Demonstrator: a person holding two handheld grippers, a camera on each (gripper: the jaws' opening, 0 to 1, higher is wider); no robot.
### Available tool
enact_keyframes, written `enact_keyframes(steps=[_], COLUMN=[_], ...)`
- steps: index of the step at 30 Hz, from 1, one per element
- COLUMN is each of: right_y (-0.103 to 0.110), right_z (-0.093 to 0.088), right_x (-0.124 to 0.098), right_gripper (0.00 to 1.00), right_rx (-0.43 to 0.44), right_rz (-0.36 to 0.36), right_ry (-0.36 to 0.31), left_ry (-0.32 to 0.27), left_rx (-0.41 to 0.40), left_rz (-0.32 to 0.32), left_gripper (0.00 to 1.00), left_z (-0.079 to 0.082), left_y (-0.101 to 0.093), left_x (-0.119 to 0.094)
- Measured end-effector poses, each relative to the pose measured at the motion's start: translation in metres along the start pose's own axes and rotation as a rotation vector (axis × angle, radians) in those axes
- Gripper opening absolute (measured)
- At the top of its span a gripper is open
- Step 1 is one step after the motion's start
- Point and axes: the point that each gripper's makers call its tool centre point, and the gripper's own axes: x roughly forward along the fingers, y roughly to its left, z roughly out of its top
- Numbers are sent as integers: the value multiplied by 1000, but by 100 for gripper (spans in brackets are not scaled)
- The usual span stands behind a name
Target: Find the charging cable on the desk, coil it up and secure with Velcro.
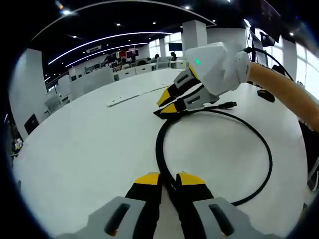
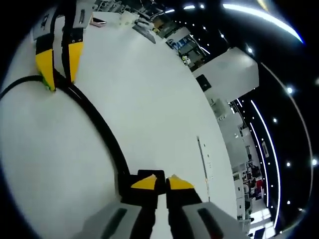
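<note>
A: How will the cable [image 1: 162, 142] handle?

B: Light and springy, I judge. It lies in one open loop on the table [image 1: 89, 144], and the black sheath looks smooth, so it may slide through a loose pinch.

A: Where is it held?

B: The left gripper [image 1: 168, 178] is clamped on it at the near side of the loop. The right gripper [image 1: 167, 105] pinches it across the loop, just short of the plug [image 1: 228, 105].

A: And from the right gripper's own view?

B: The cable [image 2: 102, 129] runs from its closed jaws up to the left gripper [image 2: 59, 77].

A: Room to coil?

B: Plenty. A flat strip [image 1: 130, 95] lies beyond the right gripper, and the table edge is well off.
</note>
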Motion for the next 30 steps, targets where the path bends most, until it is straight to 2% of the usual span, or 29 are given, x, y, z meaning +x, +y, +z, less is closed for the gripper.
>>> enact_keyframes(steps=[6,10,17,21,30], right_y=[2,5,10,13,13], right_z=[-1,1,3,5,5], right_x=[-1,-5,-10,-13,-13], right_gripper=[5,6,6,6,6], right_rx=[15,25,15,2,27], right_rz=[23,65,67,87,133], right_ry=[5,10,-1,-3,9], left_ry=[0,-1,-7,-15,-17], left_rx=[1,4,17,38,44], left_rz=[0,-2,-10,-1,0], left_gripper=[13,13,15,18,19], left_z=[0,0,0,2,2], left_y=[0,0,1,5,7], left_x=[0,0,-2,-3,-3])
